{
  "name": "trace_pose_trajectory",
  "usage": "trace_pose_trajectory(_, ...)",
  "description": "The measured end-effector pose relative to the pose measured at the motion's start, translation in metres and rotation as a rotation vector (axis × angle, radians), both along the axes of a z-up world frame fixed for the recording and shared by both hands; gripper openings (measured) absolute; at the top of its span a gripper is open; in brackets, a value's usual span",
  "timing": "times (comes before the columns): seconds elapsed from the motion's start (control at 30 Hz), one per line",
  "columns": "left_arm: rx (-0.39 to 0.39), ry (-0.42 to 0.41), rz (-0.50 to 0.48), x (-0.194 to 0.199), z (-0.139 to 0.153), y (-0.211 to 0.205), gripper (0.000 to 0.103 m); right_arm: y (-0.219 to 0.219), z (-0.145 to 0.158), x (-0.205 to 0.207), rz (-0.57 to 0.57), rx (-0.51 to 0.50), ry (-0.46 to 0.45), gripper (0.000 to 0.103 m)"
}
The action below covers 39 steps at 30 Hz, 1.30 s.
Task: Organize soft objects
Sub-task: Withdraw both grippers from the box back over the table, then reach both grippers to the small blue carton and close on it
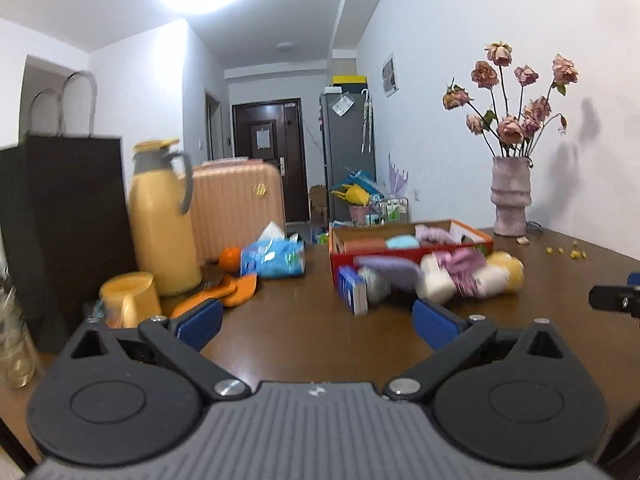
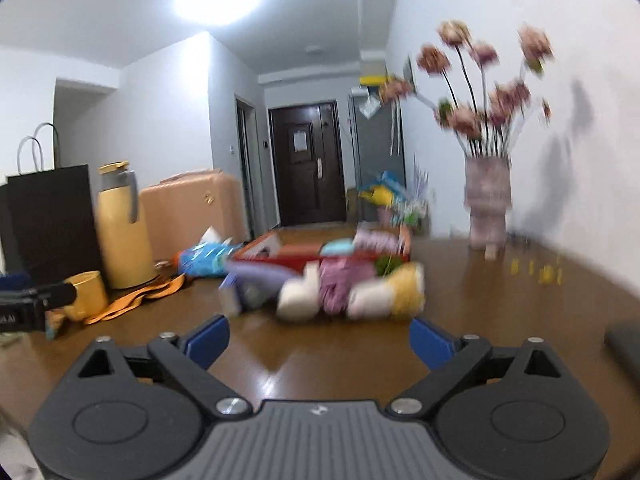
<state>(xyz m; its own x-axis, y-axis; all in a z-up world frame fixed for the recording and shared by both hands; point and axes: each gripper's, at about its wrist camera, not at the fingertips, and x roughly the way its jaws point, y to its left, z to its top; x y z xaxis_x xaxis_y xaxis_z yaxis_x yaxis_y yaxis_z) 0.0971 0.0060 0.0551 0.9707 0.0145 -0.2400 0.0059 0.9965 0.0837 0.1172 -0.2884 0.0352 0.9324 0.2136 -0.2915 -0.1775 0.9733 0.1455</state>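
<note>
A heap of soft items (image 1: pixel 440 274) lies on the brown table (image 1: pixel 300 332) in front of a red cardboard box (image 1: pixel 408 254): white, pink, lilac and yellow pieces, all blurred. The box holds more soft pieces, pale blue and pink. A small blue and white carton (image 1: pixel 352 290) leans at the heap's left end. My left gripper (image 1: pixel 318 322) stands open above bare table, short of the heap. In the right wrist view the same heap (image 2: pixel 344 290) and box (image 2: pixel 320 256) show ahead of my open right gripper (image 2: pixel 320 342), nothing between its fingers.
At the left stand a black paper bag (image 1: pixel 64 220), a yellow thermos (image 1: pixel 162 220), a yellow cup (image 1: pixel 128 298), an orange cloth (image 1: pixel 224 292), an orange fruit (image 1: pixel 230 258) and a blue tissue pack (image 1: pixel 274 258). A vase of dried roses (image 1: pixel 512 196) stands by the wall.
</note>
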Motion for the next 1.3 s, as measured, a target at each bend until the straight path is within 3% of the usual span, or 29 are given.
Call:
trace_pose_trajectory(0.17,0.024,0.051,0.021,-0.039,-0.026,0.002,0.103,0.01,-0.02,-0.053,0.018,0.002,0.042,0.098)
trace_pose_trajectory(0.3,0.009,0.05,0.015,-0.052,-0.027,0.007,0.103,0.024,-0.031,-0.073,0.034,-0.051,0.066,0.098)
trace_pose_trajectory(0.9,-0.017,0.096,0.009,-0.037,-0.037,0.011,0.103,0.024,-0.04,-0.064,0.023,-0.005,0.08,0.098)
trace_pose_trajectory(1.07,-0.026,0.128,-0.021,-0.002,-0.04,0.014,0.103,0.032,-0.042,-0.034,0.041,-0.041,0.096,0.097)
trace_pose_trajectory(1.3,-0.076,0.191,-0.024,0.081,-0.027,0.049,0.103,0.065,-0.024,0.061,0.15,-0.038,0.136,0.087)
